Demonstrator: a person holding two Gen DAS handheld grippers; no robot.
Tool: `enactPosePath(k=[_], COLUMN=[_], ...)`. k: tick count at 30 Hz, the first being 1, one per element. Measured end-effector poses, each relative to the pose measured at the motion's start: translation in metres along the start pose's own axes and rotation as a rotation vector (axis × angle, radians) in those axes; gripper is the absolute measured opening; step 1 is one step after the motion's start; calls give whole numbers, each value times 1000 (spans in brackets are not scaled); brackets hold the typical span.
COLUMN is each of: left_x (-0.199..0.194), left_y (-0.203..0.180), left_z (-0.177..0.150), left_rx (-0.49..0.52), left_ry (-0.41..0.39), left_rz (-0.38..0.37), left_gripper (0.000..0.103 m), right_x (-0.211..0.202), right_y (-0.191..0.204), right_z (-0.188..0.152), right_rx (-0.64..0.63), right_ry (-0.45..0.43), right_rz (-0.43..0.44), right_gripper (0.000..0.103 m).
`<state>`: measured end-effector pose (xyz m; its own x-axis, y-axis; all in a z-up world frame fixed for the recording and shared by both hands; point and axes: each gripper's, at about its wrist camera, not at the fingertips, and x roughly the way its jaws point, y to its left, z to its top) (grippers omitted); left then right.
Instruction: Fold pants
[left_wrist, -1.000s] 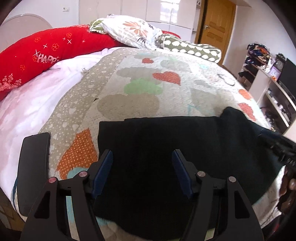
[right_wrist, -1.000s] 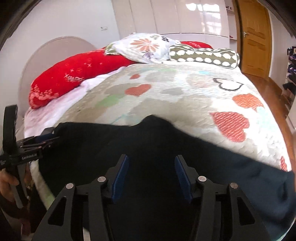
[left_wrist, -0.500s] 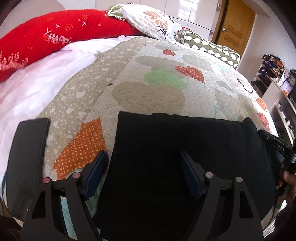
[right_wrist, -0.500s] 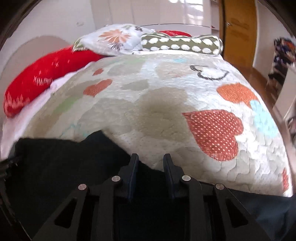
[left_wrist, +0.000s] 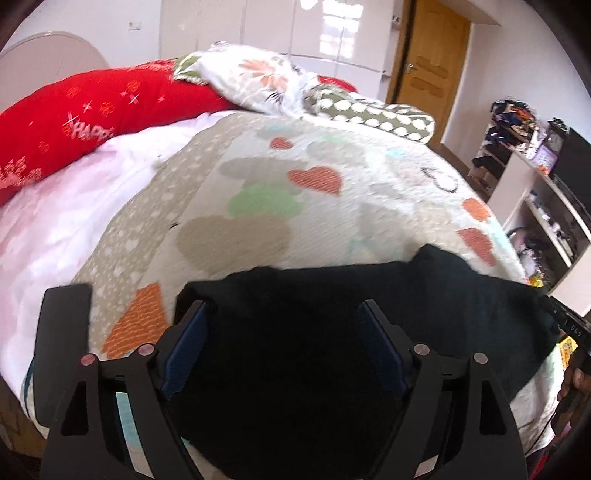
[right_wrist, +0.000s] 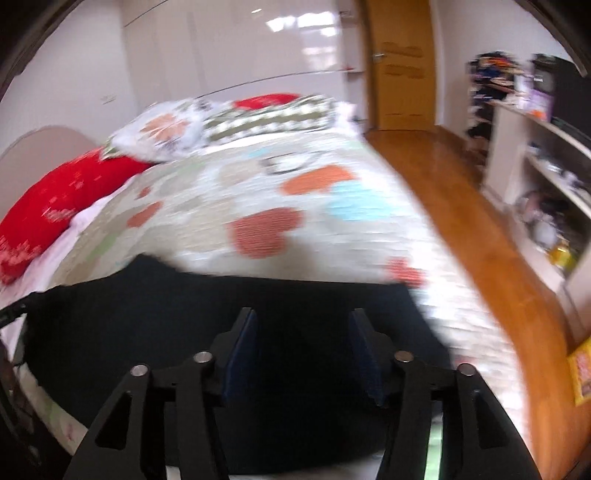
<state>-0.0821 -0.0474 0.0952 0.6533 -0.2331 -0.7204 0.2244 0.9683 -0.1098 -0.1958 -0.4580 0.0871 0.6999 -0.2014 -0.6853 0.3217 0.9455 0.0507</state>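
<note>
Pants (left_wrist: 332, 332): black, matte, folded into a broad flat band lying across the near edge of the bed (left_wrist: 258, 206), on the heart-print quilt (left_wrist: 317, 229). Top edge runs mostly straight, with one raised bump toward the right in the left wrist view; in the right wrist view the bump (right_wrist: 147, 266) sits at the left. Right end of the band stops short of the bed's side edge (right_wrist: 461, 295). No detail readable in the fabric, too dark.

Left claw (left_wrist: 284, 325): jaws wide and opening, pants below and between the blue pads (left_wrist: 188, 332), pads not pressing on cloth. Holds nothing.

Right claw (right_wrist: 301, 332): jaws apart and opening, pants under the gap, pads clear of the fabric. Nothing gripped. This view is motion-blurred.

Far side of bed, left to right: red pillow (left_wrist: 92, 118), floral pillow (left_wrist: 258, 81), green dotted pillow (left_wrist: 376, 114).

Right of bed: wooden floor (right_wrist: 461, 206), then open white shelves (right_wrist: 543, 173) holding small cluttered items, too blurred to identify.
</note>
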Motion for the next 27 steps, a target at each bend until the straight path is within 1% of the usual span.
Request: enactPosePath(k=[1, 4, 5, 6, 7, 8, 10, 14, 16, 18, 19, 20, 22, 24, 26, 27], left_x=[-1, -2, -3, -3, -3, -3, -4, -5, -5, -5, -5, -5, -2, 2, 6, 9], left_y=[-5, -16, -19, -21, -23, -24, -26, -30, -38, -50, -57, -68, -87, -105, -125, -134], left_z=[2, 4, 4, 4, 3, 3, 3, 5, 5, 6, 6, 6, 7, 7, 7, 7], left_rx=[4, 22, 26, 30, 33, 41, 47, 51, 64, 88, 101, 122, 168, 209, 244, 257], left_ry=[-4, -14, -12, -10, -8, -6, -3, 6, 8, 11, 16, 21, 31, 37, 46, 51], left_rz=[-6, -5, -5, -4, -3, -1, 6, -24, -43, -84, -108, -138, -171, -189, -219, -236], left_gripper=[82, 82, 82, 82, 82, 82, 82, 82, 82, 82, 82, 82, 82, 82, 82, 83], right_x=[1, 17, 26, 33, 38, 39, 36, 41, 44, 37, 31, 26, 13, -3, -16, -20], right_y=[-11, -30, -34, -35, -36, -37, -38, -51, -49, -49, -52, -53, -56, -55, -55, -56], right_z=[0, 2, 3, 3, 3, 3, 3, -2, -4, -4, -3, -3, -5, -9, -17, -22], right_rx=[19, 41, 41, 39, 40, 45, 28, 69, 62, 75, 91, 100, 117, 105, 89, 87], right_ry=[2, 38, 62, 81, 96, 94, 71, 79, 88, 76, 69, 66, 56, 47, 53, 59], right_rz=[-21, -20, -22, -8, 21, 36, 28, 10, 10, 26, 28, 26, 36, 47, 44, 49], right_gripper=[64, 64, 59, 49, 18, 13, 12, 12, 12, 18, 24, 34, 44, 46, 55, 56])
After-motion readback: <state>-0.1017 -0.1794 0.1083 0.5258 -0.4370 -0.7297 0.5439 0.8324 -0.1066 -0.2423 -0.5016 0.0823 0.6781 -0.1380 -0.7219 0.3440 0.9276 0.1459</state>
